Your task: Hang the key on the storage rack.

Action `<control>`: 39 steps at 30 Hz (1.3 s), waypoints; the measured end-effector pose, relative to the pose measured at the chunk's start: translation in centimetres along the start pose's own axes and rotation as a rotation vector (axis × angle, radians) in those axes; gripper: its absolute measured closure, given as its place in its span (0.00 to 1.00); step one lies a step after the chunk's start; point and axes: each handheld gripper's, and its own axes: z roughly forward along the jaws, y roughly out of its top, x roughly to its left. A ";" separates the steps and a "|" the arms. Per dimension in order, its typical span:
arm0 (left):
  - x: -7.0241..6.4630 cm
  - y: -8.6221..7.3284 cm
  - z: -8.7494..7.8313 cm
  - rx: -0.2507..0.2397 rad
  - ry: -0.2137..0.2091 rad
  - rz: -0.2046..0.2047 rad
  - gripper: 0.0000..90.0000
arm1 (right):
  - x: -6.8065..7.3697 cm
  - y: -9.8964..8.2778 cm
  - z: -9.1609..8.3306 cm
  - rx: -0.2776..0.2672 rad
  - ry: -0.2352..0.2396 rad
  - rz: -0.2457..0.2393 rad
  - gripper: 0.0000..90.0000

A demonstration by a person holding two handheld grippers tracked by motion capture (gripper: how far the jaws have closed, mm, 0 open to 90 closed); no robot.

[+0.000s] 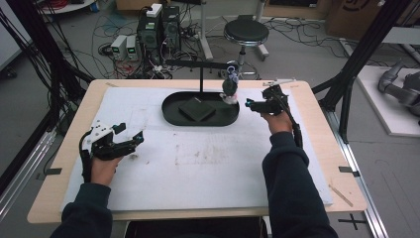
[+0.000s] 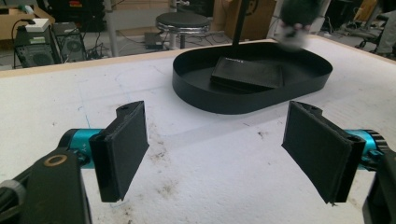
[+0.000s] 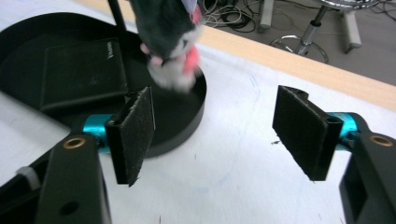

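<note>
Two grippers work above a white mat (image 1: 198,168) that covers a wooden table (image 1: 69,144). We see the left gripper (image 1: 130,138) held low over the mat's left side, its jaws spread wide with nothing between them; its own view shows both black pads (image 2: 123,147) standing well apart over stained white surface. The right gripper (image 1: 253,104) sits near the far right of the mat, just beside the right end of a black oval tray (image 1: 171,116), and its jaws also stand wide apart and empty. A flat black square pad (image 1: 197,109) lies inside the tray. A small dark plush toy (image 3: 170,42) with white and pink parts hangs over the tray's right end from a black stand (image 1: 200,74); we cannot tell whether it touches the rim. Beyond the table we see a round stool (image 1: 246,32) and computer boxes (image 1: 158,27) among cables.
</note>
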 end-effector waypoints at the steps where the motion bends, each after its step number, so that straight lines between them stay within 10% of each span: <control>1: 0.0 0.0 0.0 -0.005 0.001 -0.004 0.24 | 0.0 -0.5 -0.7 -0.043 0.003 -0.014 0.32; 8: 0.3 0.1 -0.1 -0.026 0.003 -0.027 0.24 | -0.2 -3.2 -3.5 -0.001 0.022 -0.040 0.25; 18: 0.2 0.1 0.0 -0.022 0.003 -0.023 0.24 | 0.5 -7.4 -5.9 -0.082 0.072 -0.080 0.25; 27: 0.0 0.1 -0.1 -0.025 -0.002 -0.016 0.24 | 0.7 -11.2 -7.2 -0.126 0.025 -0.083 0.25; 39: 0.0 0.1 0.0 -0.021 -0.003 -0.011 0.24 | 0.7 -11.9 -7.1 -0.092 -0.011 -0.112 0.26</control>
